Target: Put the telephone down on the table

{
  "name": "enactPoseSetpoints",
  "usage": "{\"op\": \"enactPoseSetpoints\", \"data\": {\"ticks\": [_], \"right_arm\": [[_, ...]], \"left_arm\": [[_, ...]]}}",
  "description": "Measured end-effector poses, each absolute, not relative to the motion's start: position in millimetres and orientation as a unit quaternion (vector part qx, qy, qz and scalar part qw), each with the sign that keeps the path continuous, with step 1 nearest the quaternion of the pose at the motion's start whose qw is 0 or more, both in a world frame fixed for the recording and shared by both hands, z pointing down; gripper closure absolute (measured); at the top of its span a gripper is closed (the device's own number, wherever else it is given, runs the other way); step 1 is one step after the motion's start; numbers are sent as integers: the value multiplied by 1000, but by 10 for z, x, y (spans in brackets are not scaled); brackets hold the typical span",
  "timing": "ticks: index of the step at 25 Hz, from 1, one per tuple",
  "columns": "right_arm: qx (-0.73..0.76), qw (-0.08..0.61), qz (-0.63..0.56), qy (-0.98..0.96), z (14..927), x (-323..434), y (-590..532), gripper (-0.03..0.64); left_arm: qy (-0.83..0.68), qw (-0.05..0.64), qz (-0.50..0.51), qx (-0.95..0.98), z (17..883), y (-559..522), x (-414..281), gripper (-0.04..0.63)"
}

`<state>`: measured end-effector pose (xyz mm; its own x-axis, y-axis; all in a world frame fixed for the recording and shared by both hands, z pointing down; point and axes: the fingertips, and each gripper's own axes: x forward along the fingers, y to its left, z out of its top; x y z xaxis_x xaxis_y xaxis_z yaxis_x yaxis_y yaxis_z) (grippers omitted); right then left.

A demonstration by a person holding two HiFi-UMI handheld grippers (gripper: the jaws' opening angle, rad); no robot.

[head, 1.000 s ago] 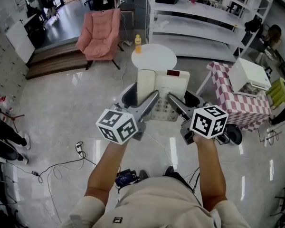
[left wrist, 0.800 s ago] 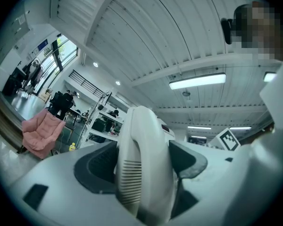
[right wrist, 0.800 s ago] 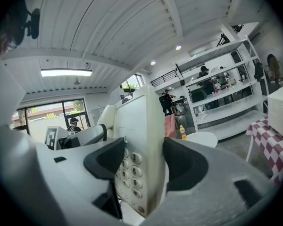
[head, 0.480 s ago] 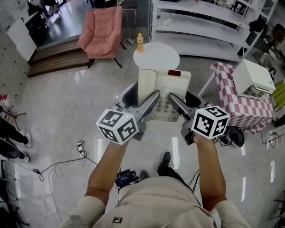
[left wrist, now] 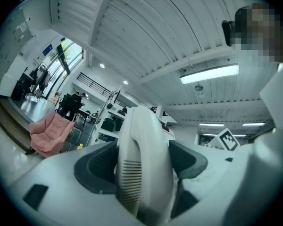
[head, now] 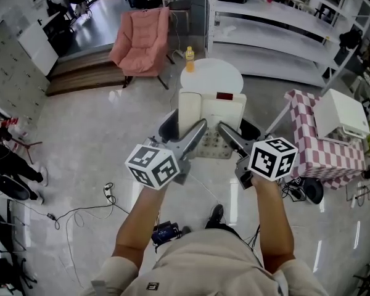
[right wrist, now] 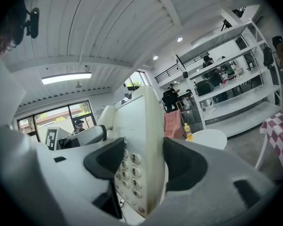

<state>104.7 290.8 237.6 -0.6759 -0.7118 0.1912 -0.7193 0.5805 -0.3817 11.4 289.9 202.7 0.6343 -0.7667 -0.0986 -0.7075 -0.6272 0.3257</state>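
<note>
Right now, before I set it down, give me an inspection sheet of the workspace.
Surface: round white table ahead, mostly bare.
Job's things: telephone held in the air, not on the table.
Clutter: yellow bottle at the table's far-left edge.
Grippers: left hand-held gripper shut on the handset side; right hand-held gripper on the keypad side.
Cables: loose cables on the floor, left.
Surroundings: pink armchair, white shelves, checkered table.

Camera placement
Head view looks steeply down over left gripper (head: 186,126) and right gripper (head: 235,128); gripper views peer close along their jaws (ceilingward), sharing the cream plastic push-button telephone (head: 222,112) between the claws.
</note>
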Motion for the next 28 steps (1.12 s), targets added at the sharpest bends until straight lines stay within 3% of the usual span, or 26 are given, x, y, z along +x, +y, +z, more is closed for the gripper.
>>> {"op": "enactPoseSetpoints", "data": {"ticks": [28], "right_arm": [[343,6,244,-907,2466,1826,1361,371]], "left_arm": [[-469,132,-101,867,2091,1454,905,253]]}}
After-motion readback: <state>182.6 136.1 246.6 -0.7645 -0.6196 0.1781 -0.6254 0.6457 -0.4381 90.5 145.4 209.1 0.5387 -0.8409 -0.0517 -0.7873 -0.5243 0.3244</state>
